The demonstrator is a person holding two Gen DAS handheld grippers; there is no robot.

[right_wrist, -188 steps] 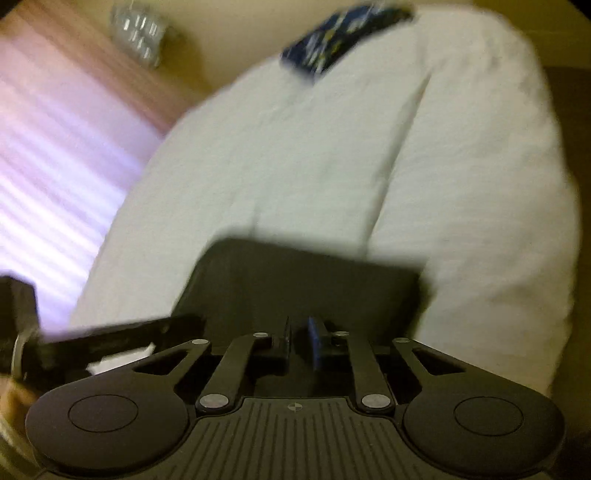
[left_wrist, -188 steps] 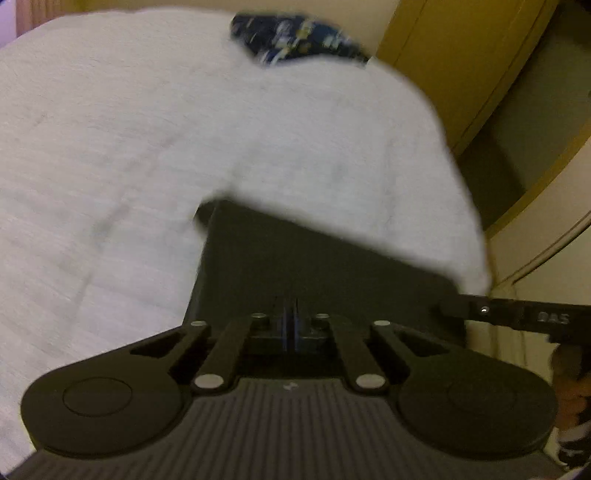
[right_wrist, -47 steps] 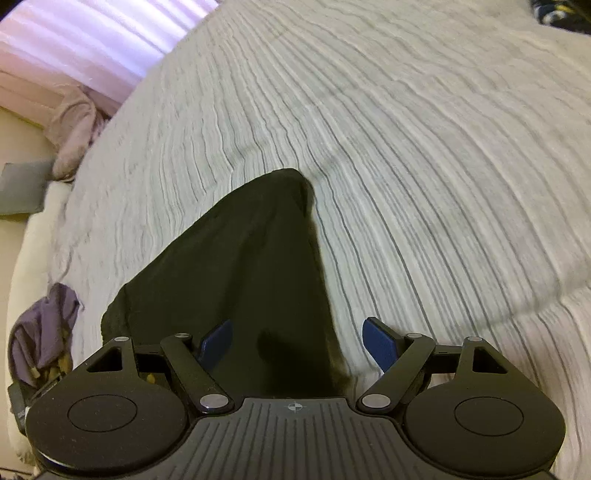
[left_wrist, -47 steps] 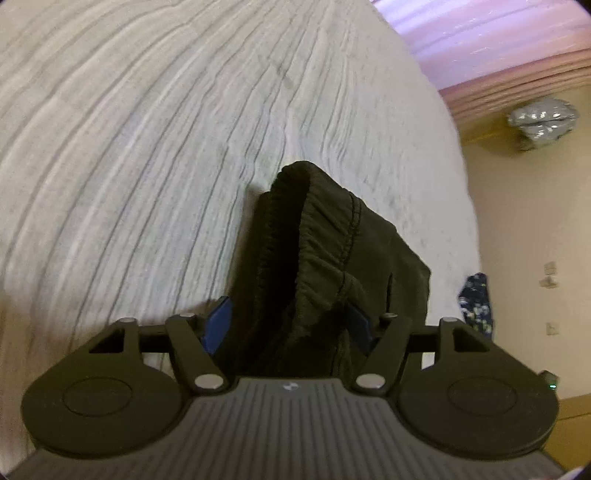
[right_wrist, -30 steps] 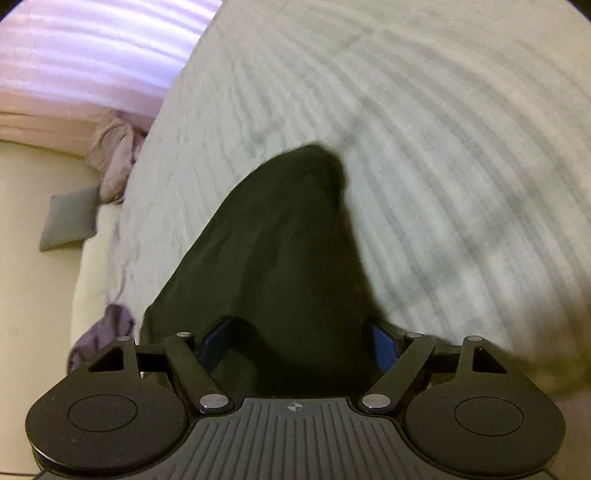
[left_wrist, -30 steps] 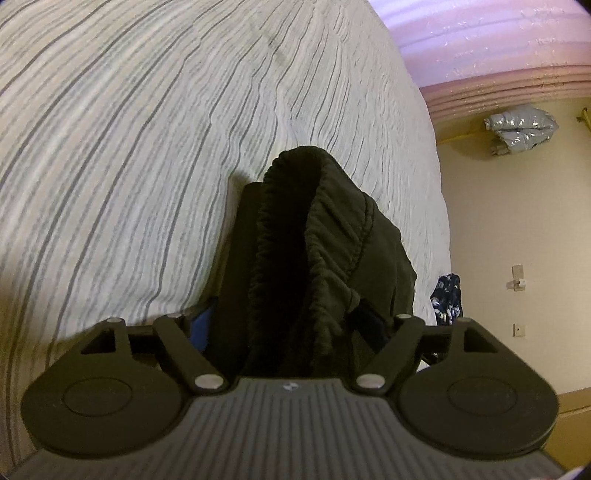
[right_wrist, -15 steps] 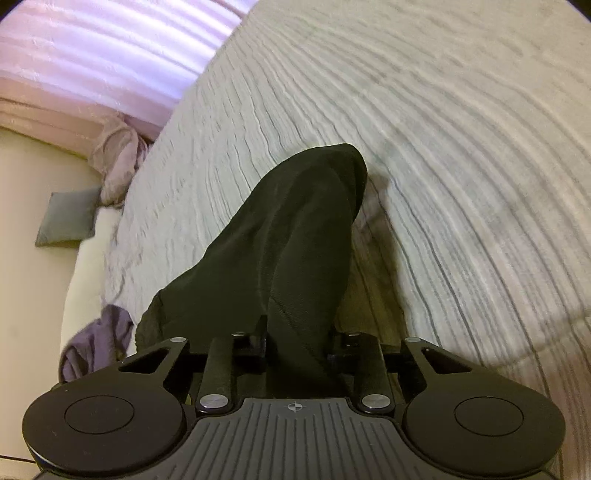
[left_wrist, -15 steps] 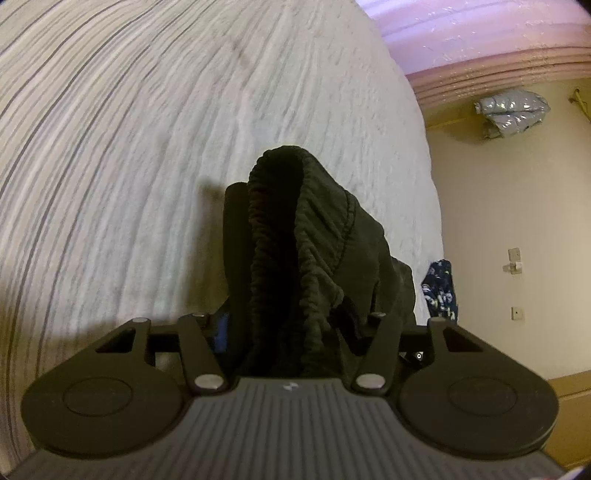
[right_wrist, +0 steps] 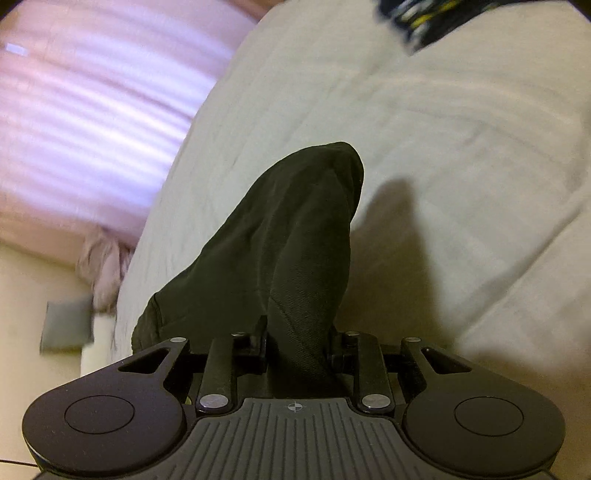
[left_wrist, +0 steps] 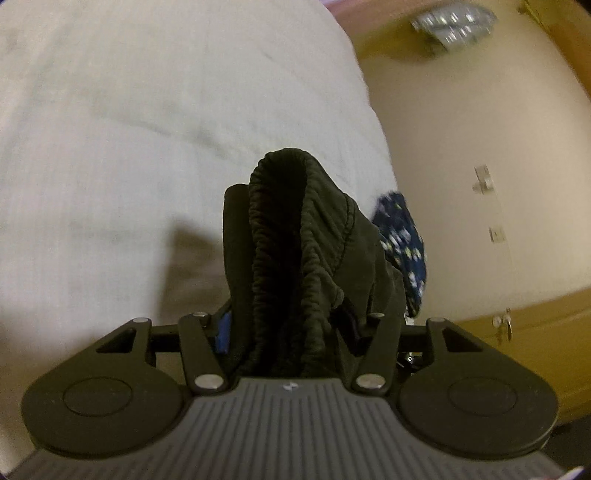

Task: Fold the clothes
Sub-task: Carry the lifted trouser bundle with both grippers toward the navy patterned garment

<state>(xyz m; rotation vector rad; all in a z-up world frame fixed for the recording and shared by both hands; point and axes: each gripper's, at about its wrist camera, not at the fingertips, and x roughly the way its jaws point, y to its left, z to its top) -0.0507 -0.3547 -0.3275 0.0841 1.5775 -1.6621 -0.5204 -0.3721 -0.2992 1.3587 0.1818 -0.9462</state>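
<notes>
A black garment with an elastic waistband (left_wrist: 295, 236) is bunched up between the jaws of my left gripper (left_wrist: 291, 325), which is shut on it and holds it above the striped bed cover (left_wrist: 129, 129). My right gripper (right_wrist: 299, 343) is shut on another part of the same black garment (right_wrist: 288, 229), a smooth folded end, also lifted off the bed cover (right_wrist: 461, 147). Both sets of fingertips are mostly hidden by the cloth.
A dark blue patterned garment (left_wrist: 402, 236) lies at the bed's edge; it also shows in the right wrist view (right_wrist: 424, 14). Pink curtains (right_wrist: 92, 110), a pinkish cloth (right_wrist: 103, 269), a grey cushion (right_wrist: 66, 325), a cream wall (left_wrist: 480, 147) and wooden furniture (left_wrist: 524, 332) surround the bed.
Both grippers, open around the garment a second ago, have closed on it and lifted it off the bed. Both views have swung, now blurred by motion.
</notes>
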